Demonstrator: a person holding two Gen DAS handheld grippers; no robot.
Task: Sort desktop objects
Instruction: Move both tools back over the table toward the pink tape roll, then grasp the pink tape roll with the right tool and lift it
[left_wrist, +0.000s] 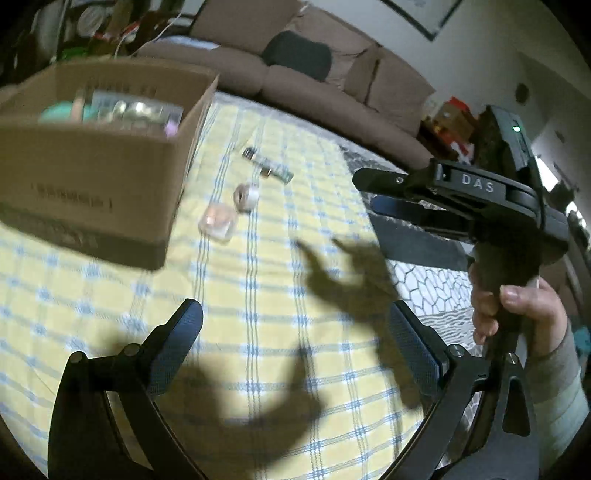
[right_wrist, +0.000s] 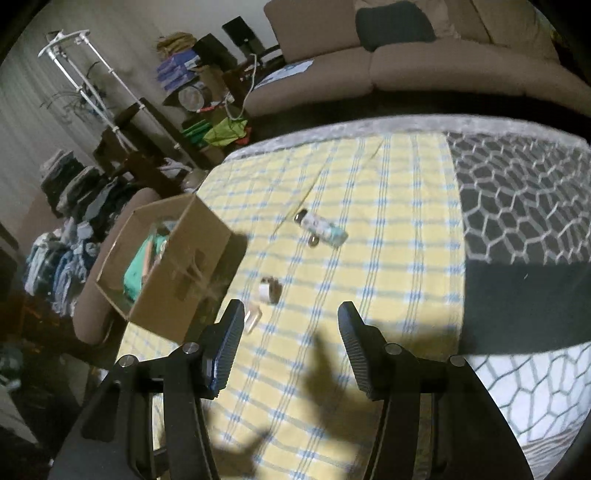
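A cardboard box (left_wrist: 92, 166) (right_wrist: 177, 266) stands on the yellow checked cloth (left_wrist: 258, 295) and holds a mint-green item (left_wrist: 55, 112) and other blurred things. Beside it lie a clear plastic case (left_wrist: 217, 223) (right_wrist: 253, 317), a roll of white tape (left_wrist: 246, 196) (right_wrist: 269, 290) and a small labelled bottle (left_wrist: 267, 164) (right_wrist: 325, 227). My left gripper (left_wrist: 295, 332) hangs wide open over bare cloth, short of these items. My right gripper (right_wrist: 291, 325) (left_wrist: 364, 194) is open about halfway with nothing between its fingers, and the case sits just beyond its left fingertip.
A small round object (right_wrist: 314, 240) lies next to the bottle. A dark grey honeycomb-patterned blanket (right_wrist: 517, 206) covers the right side of the surface. A brown sofa (right_wrist: 424, 62) stands behind, and cluttered shelves and piled clothes (right_wrist: 66, 229) sit to the left. A hand (left_wrist: 517, 314) holds the right gripper's handle.
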